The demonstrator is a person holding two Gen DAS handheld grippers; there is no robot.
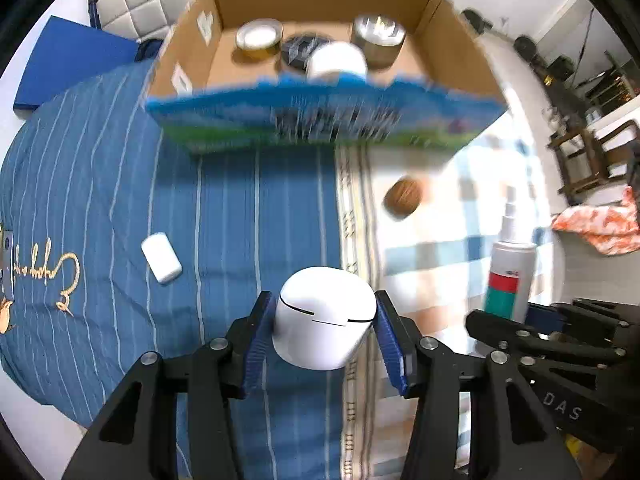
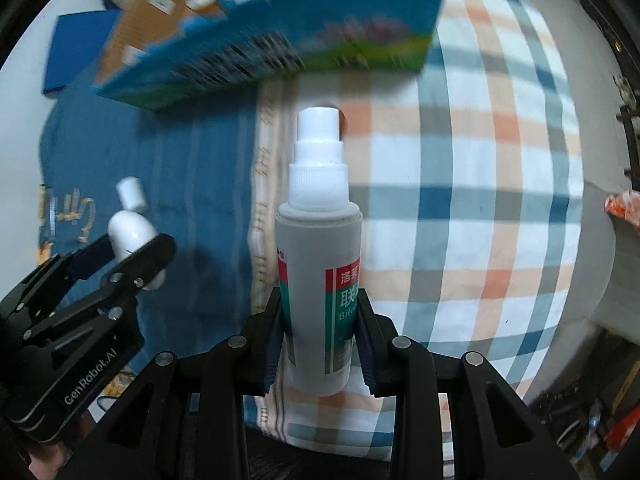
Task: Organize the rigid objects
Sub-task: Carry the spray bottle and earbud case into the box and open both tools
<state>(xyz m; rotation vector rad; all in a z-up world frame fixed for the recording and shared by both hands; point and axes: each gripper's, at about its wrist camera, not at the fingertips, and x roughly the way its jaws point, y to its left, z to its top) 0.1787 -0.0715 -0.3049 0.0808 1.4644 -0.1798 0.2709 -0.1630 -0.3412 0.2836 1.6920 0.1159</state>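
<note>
My left gripper [image 1: 326, 320] is shut on a white rounded case [image 1: 325, 320], held above the bed; it also shows in the right wrist view [image 2: 132, 236]. My right gripper [image 2: 320, 320] is shut on a white spray bottle [image 2: 320, 272] with a green and red label, held upright; the bottle also shows in the left wrist view [image 1: 510, 272]. Ahead lies an open cardboard box [image 1: 452, 60] with a blue printed front, holding a tape roll [image 1: 259, 38], a metal tin [image 1: 378, 38], a dark round thing [image 1: 298, 50] and a white jar [image 1: 337, 62].
A small white flat case [image 1: 161, 257] lies on the blue striped blanket [image 1: 100, 184]. A brown walnut-like ball [image 1: 403, 197] lies on the checked sheet [image 2: 480, 200]. A blue folder [image 1: 68, 60] lies at the far left. Chairs and clutter stand at the right.
</note>
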